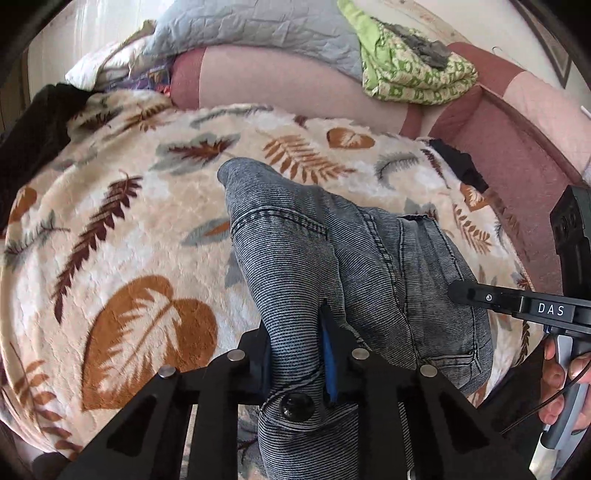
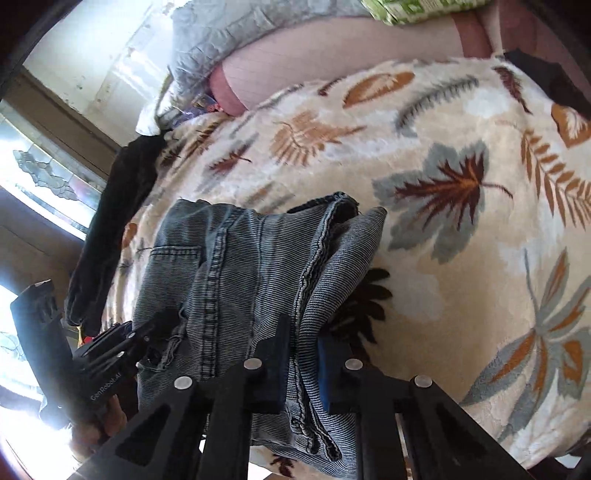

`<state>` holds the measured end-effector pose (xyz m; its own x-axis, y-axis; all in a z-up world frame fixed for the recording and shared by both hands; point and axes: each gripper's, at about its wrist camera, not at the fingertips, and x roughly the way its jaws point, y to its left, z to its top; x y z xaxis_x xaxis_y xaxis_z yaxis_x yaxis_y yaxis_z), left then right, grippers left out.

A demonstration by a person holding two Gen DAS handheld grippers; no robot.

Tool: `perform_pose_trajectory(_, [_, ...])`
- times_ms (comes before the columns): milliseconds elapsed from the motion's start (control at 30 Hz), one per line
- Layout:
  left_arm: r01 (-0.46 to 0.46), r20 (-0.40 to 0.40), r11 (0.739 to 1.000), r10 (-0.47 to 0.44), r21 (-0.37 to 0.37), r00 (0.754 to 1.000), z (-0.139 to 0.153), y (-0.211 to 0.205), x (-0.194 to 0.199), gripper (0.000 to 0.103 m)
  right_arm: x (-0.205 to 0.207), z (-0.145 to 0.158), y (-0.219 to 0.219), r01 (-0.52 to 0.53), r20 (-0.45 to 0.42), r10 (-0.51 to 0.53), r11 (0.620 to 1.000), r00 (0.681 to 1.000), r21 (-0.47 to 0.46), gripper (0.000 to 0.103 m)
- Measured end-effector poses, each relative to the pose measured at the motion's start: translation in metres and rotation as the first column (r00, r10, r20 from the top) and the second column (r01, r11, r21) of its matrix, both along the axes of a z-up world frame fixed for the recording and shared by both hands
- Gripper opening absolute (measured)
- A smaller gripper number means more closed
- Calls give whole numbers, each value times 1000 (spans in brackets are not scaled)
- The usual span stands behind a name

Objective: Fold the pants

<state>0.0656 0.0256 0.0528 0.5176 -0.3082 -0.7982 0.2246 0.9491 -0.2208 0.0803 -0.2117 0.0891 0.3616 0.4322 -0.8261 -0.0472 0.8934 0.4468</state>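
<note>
Grey-blue denim pants (image 1: 332, 258) lie bunched on a cream blanket with a leaf print (image 1: 129, 206). My left gripper (image 1: 295, 339) is shut on the waistband end, the dark button (image 1: 297, 404) showing just below the pads. In the right wrist view my right gripper (image 2: 301, 343) is shut on a thick folded edge of the pants (image 2: 240, 258), with the cloth lifted off the blanket (image 2: 443, 147). The other gripper appears in each view: the right one (image 1: 458, 291) at the right edge against the denim, the left one (image 2: 162, 321) at the lower left, gripping cloth.
A pink sofa back (image 1: 280, 77) runs behind the blanket, with a grey quilt (image 1: 258, 33) and a folded green patterned cloth (image 1: 413, 70) on it. Dark garments lie at the blanket's left edge (image 1: 33, 147) and right (image 1: 458, 162). A window (image 2: 48, 177) is at the left.
</note>
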Motion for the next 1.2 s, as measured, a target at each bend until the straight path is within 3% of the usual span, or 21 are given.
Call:
perform_pose_trajectory(267, [-8,96,1000,10,-25,995,45,17,31,23,27,47,7,-6,99,3,999,995,31,13])
perform_pose_trajectory(500, [-14,121,1000,17,-28,993,54,25,65,23,67,56,15,-4,122,1,999,993,31,13])
perform_pose_trajectory(733, [-13,92,998,18,-56,996,28,29,90,23,87,27,12,19,85,-22,999,996,37,13])
perform_pose_trajectory(1000, [-32,-5,999,32,-2,999,-40,19,109,25,102,-35,10,38,20,-37,999,999,-31,13])
perform_pose_trajectory(1033, [-36,-10,999,36,7,999,-45,19,110,26,102,-41,10,41,21,-40,996,999,-77,13])
perform_pose_trajectory(1067, [-46,-17,999,46,9,999,-49,21,110,34,102,-44,9,40,14,-39,995,999,-89,15])
perform_pose_trajectory(1100, [-59,-20,998,59,9,998,-49,24,110,50,102,-47,8,35,3,-35,995,999,-88,17])
perform_pose_trajectory(1167, [-92,-30,996,92,16,995,-44,33,106,70,99,-42,3,36,9,-35,990,999,-134,27])
perform_pose_trajectory(1200, [-102,-28,995,102,3,994,-40,38,103,70,96,-37,2,44,24,-40,984,999,-172,35])
